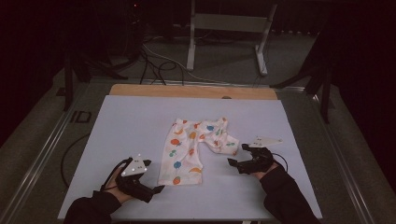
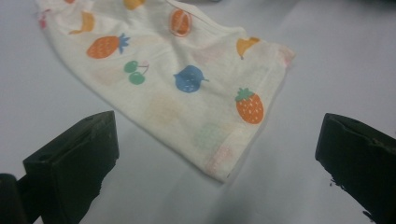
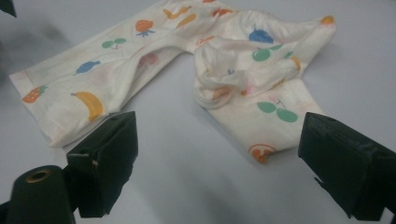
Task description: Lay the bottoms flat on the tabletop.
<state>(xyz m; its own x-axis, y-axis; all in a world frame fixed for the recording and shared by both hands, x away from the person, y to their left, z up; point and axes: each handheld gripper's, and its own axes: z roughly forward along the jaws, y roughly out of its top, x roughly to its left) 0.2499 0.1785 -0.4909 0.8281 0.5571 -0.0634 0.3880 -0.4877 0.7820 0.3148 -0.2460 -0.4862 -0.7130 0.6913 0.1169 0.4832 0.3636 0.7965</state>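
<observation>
The small fruit-print trousers [image 1: 194,149] lie in the middle of the white table [image 1: 121,130]; one leg is flat, the other is crumpled and folded over. The cloth looks thin, light and soft, so it will probably sag and wrinkle; I would take it at the hems. The left gripper [image 1: 156,190] and right gripper [image 1: 237,155] wait beside it, jaws wide apart, holding nothing.
</observation>
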